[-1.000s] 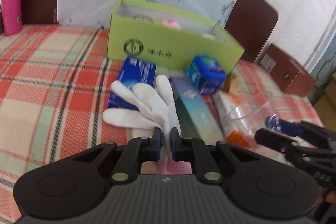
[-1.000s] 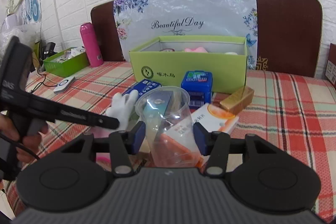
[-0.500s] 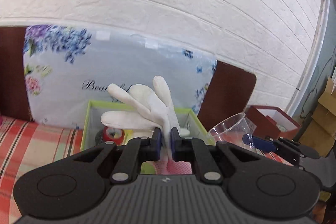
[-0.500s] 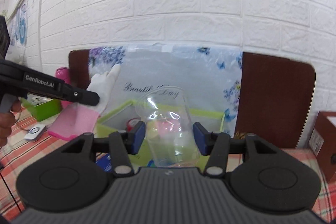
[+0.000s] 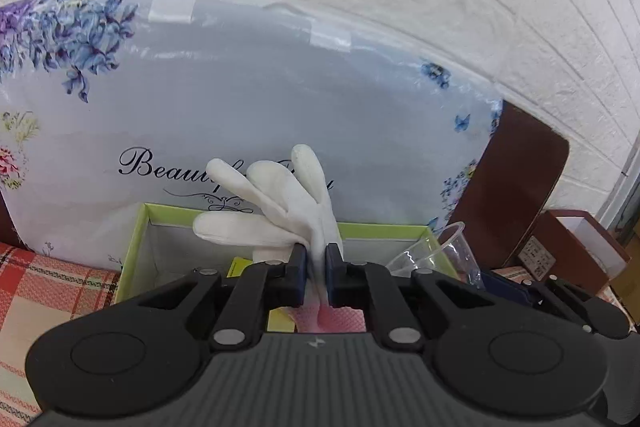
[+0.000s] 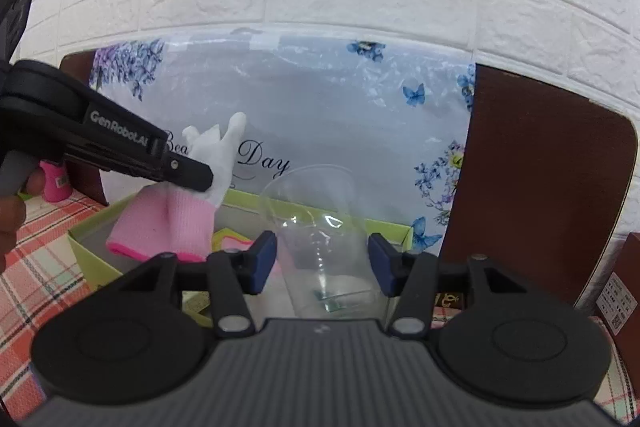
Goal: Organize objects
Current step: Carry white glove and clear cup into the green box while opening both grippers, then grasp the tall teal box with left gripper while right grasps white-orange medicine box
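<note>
My left gripper (image 5: pixel 316 265) is shut on a white glove with a pink cuff (image 5: pixel 288 195) and holds it in the air over the open green box (image 5: pixel 134 247). The glove also shows in the right wrist view (image 6: pixel 218 163), hanging from the left gripper (image 6: pixel 200 177) above the box's left part (image 6: pixel 90 253). My right gripper (image 6: pixel 322 263) is shut on a clear plastic cup (image 6: pixel 320 227), held upright over the box's right part. The cup's rim shows in the left wrist view (image 5: pixel 436 251).
A flowered "Beautiful Day" board (image 5: pixel 260 115) stands behind the box against the white brick wall. The red plaid tablecloth (image 5: pixel 44 291) lies to the left. A dark chair back (image 6: pixel 536 187) and a brown box (image 5: pixel 576 251) are at the right. A pink bottle (image 6: pixel 56 183) stands far left.
Both grippers have lifted their loads off the table and carried them forward. The glove and the cup now hang over the green box, closer than half a second ago.
</note>
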Motion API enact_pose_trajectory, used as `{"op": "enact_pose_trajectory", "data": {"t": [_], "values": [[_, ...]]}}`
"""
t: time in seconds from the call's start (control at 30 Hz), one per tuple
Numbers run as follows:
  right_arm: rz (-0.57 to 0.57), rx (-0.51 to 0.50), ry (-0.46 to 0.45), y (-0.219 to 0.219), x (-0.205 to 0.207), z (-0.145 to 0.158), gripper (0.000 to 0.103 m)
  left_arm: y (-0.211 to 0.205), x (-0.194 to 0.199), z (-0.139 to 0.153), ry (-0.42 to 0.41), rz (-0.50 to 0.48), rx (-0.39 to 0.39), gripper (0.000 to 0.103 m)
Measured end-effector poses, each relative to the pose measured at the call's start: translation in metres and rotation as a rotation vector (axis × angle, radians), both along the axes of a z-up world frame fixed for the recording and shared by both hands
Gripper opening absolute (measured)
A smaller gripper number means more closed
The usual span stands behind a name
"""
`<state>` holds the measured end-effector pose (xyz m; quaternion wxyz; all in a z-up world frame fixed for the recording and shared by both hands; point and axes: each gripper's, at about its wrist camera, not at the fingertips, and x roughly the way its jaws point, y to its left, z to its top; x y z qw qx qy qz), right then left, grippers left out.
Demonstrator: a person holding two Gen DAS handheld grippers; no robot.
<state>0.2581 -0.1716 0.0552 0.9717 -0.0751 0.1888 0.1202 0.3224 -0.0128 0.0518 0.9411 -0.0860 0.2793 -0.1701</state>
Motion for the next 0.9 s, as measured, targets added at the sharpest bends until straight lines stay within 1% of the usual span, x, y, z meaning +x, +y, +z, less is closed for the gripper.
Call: {"op": "enact_pose_trajectory", "data": {"t": [0.07,0.1,0.13,0.17,0.2,0.23,0.3,0.4,0.5,0.57,0.63,0.7,0.8,0.9], "values": [[0.000,-0.014,0.022,0.003,0.008,-0.010,0.053,-0.001,0.008,-0.012,0.007,0.013,0.014,0.010],[0.013,-0.015,0.037,0.003,0.011,-0.014,0.057,0.000,0.010,-0.017,0.009,0.026,0.019,0.012],[0.020,-0.022,0.051,0.004,0.012,-0.018,0.067,0.002,0.011,-0.021,0.015,0.032,0.020,0.025],[0.015,-0.028,0.050,0.004,0.011,-0.020,0.072,0.005,0.011,-0.025,0.028,0.046,0.021,0.045],[0.011,-0.032,0.030,0.003,0.007,-0.022,0.083,0.009,0.009,-0.027,0.030,0.069,0.022,0.057],[0.010,-0.040,0.007,0.003,0.003,-0.022,0.091,0.012,0.005,-0.027,0.013,0.095,0.022,0.072],[0.001,-0.055,-0.025,0.002,-0.006,-0.020,0.097,0.017,-0.006,-0.025,-0.028,0.106,0.034,0.073],[-0.013,-0.053,-0.040,0.000,-0.019,-0.012,0.102,0.020,-0.019,-0.017,-0.031,0.103,0.041,0.073],[-0.029,-0.024,-0.047,-0.008,-0.038,-0.001,0.103,0.020,-0.040,-0.005,-0.039,0.106,0.054,0.073],[-0.046,-0.007,-0.040,-0.014,-0.054,0.004,0.103,0.015,-0.054,0.001,-0.029,0.123,0.094,0.074],[-0.068,0.010,-0.006,-0.021,-0.071,0.006,0.103,0.013,-0.072,0.004,-0.011,0.131,0.135,0.074],[-0.093,0.035,0.053,-0.022,-0.091,0.002,0.103,0.012,-0.096,0.001,-0.008,0.124,0.152,0.074],[-0.092,0.090,0.138,-0.021,-0.120,-0.015,0.103,0.016,-0.131,-0.008,0.002,0.108,0.143,0.074],[-0.090,0.128,0.235,-0.013,-0.139,-0.035,0.103,0.017,-0.154,-0.026,0.071,0.109,0.122,0.074]]}}
